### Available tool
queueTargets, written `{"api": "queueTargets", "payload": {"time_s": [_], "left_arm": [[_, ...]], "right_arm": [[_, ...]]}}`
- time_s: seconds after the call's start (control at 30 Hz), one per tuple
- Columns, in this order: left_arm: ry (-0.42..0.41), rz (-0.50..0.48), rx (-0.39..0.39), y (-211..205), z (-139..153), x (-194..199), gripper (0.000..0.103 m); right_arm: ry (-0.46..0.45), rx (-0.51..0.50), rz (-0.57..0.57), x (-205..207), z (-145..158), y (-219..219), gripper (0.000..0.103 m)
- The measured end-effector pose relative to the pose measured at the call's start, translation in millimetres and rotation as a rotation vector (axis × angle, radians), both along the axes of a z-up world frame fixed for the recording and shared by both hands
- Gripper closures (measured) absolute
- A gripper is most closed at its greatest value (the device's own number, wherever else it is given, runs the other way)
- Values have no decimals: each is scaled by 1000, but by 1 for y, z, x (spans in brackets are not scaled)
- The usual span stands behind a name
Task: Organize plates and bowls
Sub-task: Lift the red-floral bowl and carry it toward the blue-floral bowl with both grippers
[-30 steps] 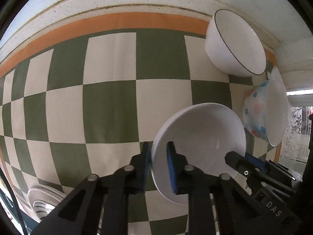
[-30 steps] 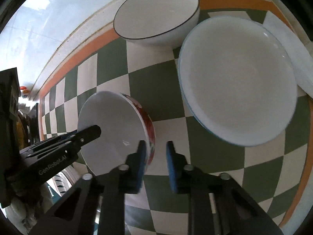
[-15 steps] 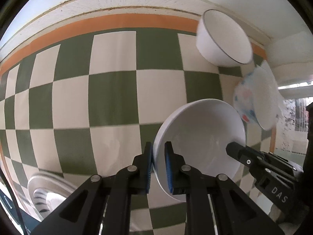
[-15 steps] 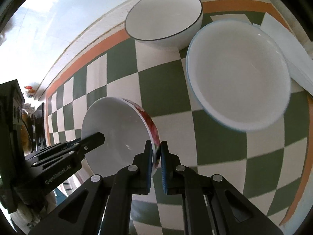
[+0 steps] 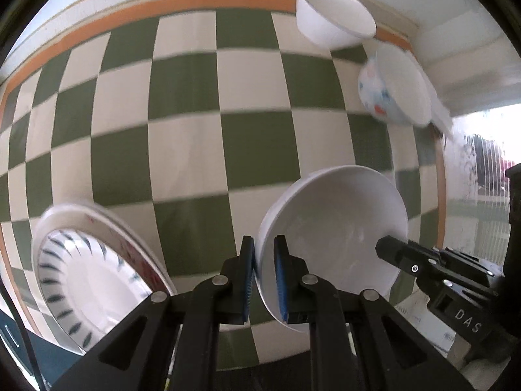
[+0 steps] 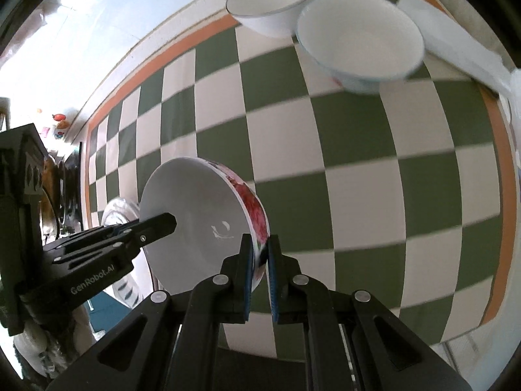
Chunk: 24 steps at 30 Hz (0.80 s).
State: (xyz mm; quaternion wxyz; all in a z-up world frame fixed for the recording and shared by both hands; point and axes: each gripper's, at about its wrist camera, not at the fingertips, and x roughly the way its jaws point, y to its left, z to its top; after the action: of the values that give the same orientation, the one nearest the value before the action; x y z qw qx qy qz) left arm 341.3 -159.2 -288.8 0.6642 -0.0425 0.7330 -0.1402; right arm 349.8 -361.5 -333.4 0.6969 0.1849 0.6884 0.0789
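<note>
My left gripper (image 5: pixel 263 272) is shut on the left rim of a white bowl with red flowers outside (image 5: pixel 335 224). My right gripper (image 6: pixel 259 260) is shut on the opposite rim of the same bowl (image 6: pixel 195 215), which is lifted above the checkered cloth. Each gripper shows in the other's view, the right gripper (image 5: pixel 433 270) and the left gripper (image 6: pixel 97 247). A white bowl with a dark rim (image 6: pixel 270 0) and a wider bowl with pastel dots (image 6: pixel 358 42) sit at the far edge. A plate with blue dashes (image 5: pixel 88 277) lies at the near left.
The green and white checkered cloth (image 5: pixel 195 114) has an orange border (image 6: pixel 495 163). A folded white paper or cloth (image 6: pixel 456 52) lies beside the dotted bowl. A wall runs along the far edge.
Both grippers closed on the bowl's rims and lifted it up and back from the far bowls. The blue-dashed plate has come further into the left wrist view.
</note>
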Motion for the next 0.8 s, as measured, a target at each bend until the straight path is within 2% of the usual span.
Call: {"api": "queueTargets", "payload": {"time_s": [0.2,0.53,0.8], "left_arm": [[34,-28,19,-2,-14,-26,93],[78,-61,43,-23,-43,-34,93],[74,-67,45,-23,-42,-34,93]], "right_arm": [[36,3,1,-27,-19,-1,93],[76,-1,-16,-44,-44,-5,93],[80,4,-28,-40,-48,-6,93]]}}
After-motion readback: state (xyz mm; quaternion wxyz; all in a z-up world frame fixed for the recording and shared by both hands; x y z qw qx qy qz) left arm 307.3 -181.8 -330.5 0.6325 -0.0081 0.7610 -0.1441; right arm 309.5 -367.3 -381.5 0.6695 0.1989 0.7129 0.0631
